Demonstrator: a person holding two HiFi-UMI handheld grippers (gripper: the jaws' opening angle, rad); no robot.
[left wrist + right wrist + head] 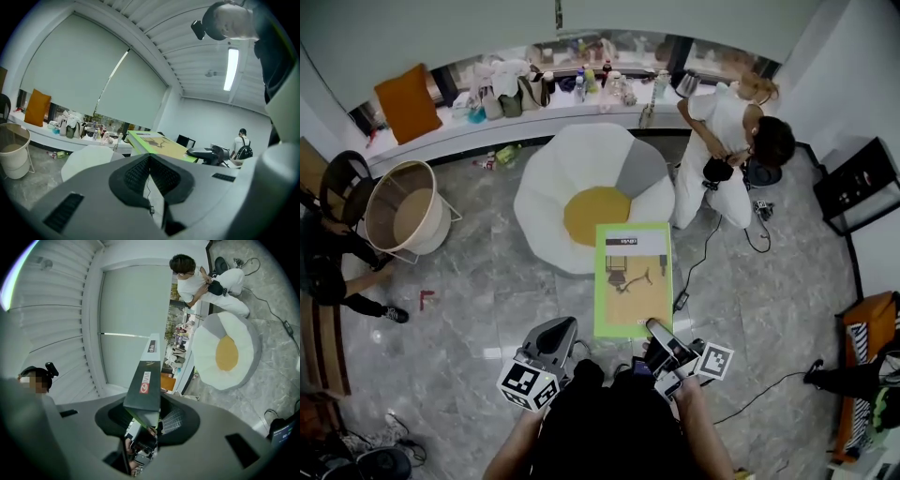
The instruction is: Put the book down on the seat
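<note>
Right gripper, jaws on book; basket far left

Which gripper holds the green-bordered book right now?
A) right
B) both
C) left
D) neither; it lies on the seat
A: the right gripper clamps the book at its near edge, while the left gripper is shut on nothing, apart from the book.

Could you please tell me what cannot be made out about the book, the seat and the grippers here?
- Book cover print: head view, too small to read.
- Seat near edge: head view, partly covered by the book.
- Seat in the left gripper view: partly behind the body of the left gripper.
- Lower jaw of the right gripper: head view, under the book.
</note>
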